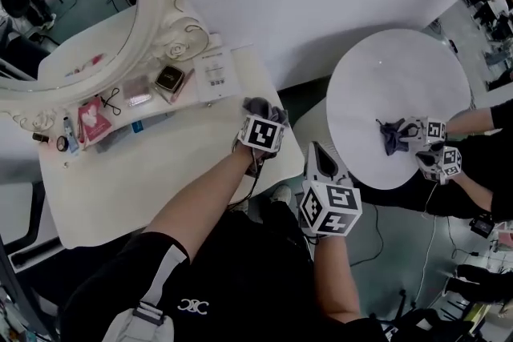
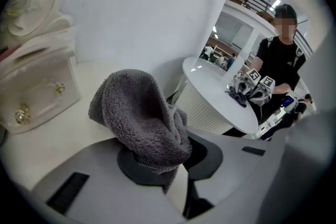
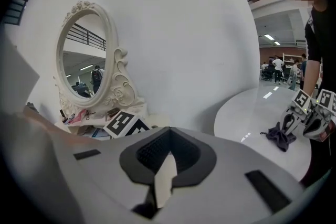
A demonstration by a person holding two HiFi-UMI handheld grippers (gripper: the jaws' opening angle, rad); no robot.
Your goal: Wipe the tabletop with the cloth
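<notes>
Left gripper [image 1: 260, 121] is clamped on the grey cloth [image 1: 256, 106], with a bunch of it sticking out past the jaws. It sits over the back right corner of the white tabletop [image 1: 160, 172], close to the wall. Right gripper [image 1: 321, 158] hangs off the table's right edge, jaws closed to a thin slit with nothing in them

My read: cloth is gripped and the wipe is about to start or at the end of a stroke. I can't tell if the cloth touches the surface. Next move needs the bunch pressed flat, then dragged left and toward the body across the bare area, stopping short of the clutter [image 1: 120, 104] at the base of the mirror [image 1: 168, 20]

View differences:
- Left gripper view shows the cloth [image 2: 142, 113] pinched low between the jaws and folded over them. Head view hides that under the marker cube
- Right gripper view confirms the empty jaws [image 3: 164, 168]
- Only head view shows how much tabletop is bare
- Round table [image 1: 401, 84] to the right has another person [image 2: 281, 55] working a dark cloth [image 1: 391, 136], not our job
</notes>
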